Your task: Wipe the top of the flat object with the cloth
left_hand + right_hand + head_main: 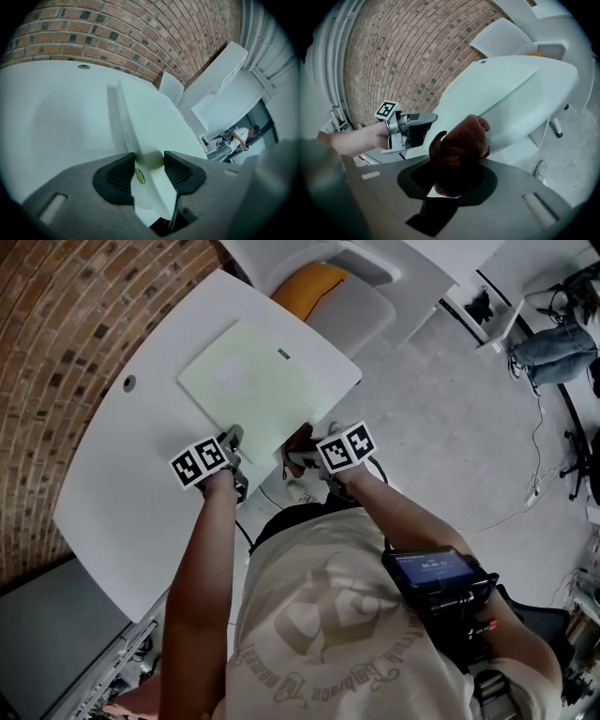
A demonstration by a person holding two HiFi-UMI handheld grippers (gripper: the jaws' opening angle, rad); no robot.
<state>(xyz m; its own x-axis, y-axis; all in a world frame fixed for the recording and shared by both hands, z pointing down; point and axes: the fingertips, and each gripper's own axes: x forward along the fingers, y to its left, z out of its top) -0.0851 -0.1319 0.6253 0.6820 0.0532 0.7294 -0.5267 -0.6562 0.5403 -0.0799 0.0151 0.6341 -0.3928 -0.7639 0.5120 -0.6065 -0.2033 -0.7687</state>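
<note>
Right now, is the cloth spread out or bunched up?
Bunched up: the cloth is a brown wad clamped in the right tool.

Fuzzy brown cloth (461, 140); smooth, matt pale-green flat object (258, 381), probably plastic; smooth white table (112, 493); rough brick wall (56, 324)

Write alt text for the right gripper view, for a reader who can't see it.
The right gripper is shut on a bunched brown cloth at the near edge of a pale green board. To the left, a hand holds the left gripper at the board's edge, with a brick wall behind.
</note>
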